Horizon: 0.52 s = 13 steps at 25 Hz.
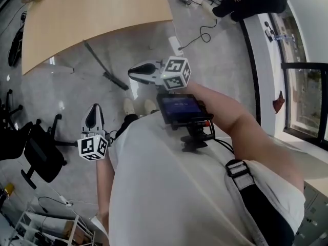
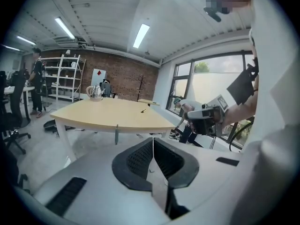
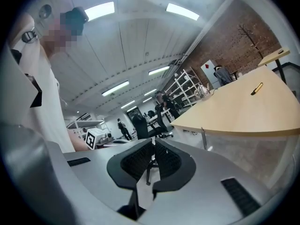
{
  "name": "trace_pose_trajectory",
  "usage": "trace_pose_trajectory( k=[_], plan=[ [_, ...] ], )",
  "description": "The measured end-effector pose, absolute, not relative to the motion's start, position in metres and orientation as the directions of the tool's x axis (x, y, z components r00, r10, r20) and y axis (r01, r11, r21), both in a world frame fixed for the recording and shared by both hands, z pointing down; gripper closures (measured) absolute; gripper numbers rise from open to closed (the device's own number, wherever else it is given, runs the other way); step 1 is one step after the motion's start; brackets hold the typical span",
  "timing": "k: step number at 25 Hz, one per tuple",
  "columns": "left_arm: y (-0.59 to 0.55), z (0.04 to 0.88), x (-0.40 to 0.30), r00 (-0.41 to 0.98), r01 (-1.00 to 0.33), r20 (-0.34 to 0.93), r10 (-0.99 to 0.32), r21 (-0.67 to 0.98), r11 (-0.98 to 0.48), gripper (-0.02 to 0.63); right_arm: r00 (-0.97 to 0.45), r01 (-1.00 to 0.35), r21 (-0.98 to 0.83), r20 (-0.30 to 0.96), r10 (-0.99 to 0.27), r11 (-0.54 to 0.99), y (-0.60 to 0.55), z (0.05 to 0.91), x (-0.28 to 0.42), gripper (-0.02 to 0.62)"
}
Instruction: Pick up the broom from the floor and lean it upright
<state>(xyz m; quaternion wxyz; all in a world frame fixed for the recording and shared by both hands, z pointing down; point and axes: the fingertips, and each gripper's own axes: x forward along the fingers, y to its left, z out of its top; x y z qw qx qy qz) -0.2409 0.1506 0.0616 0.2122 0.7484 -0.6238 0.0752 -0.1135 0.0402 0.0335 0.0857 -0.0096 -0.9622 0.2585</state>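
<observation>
The broom (image 1: 105, 65) is a dark thin pole with its head on the grey floor. Its top rests against the edge of the light wooden table (image 1: 97, 9). The pole also shows as a slim upright stick (image 2: 116, 134) at the table edge in the left gripper view, and as a thin stick (image 3: 203, 138) in the right gripper view. My left gripper (image 1: 94, 108) hangs at the lower left, shut and empty, well short of the broom. My right gripper (image 1: 132, 71) is raised just right of the broom head, jaws together with nothing between them.
Black office chairs (image 1: 36, 150) stand at the left. A person (image 1: 246, 1) sits on the floor at the top right among cables (image 1: 202, 32). A white power strip (image 1: 176, 45) lies by the table. Windows (image 1: 302, 91) line the right wall, and shelving (image 2: 65, 76) stands at the back.
</observation>
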Motion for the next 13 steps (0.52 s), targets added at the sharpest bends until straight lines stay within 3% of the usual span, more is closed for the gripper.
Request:
trace_pose_trajectory(
  k=[13],
  plan=[
    [0.168,0.057,-0.254,0.124,-0.981,0.383,-0.915,0.188,-0.054,0.592,-0.988,0.028,-0.468,0.118,0.095,0.883,0.041,0.022,-0.129,0.563]
  ],
)
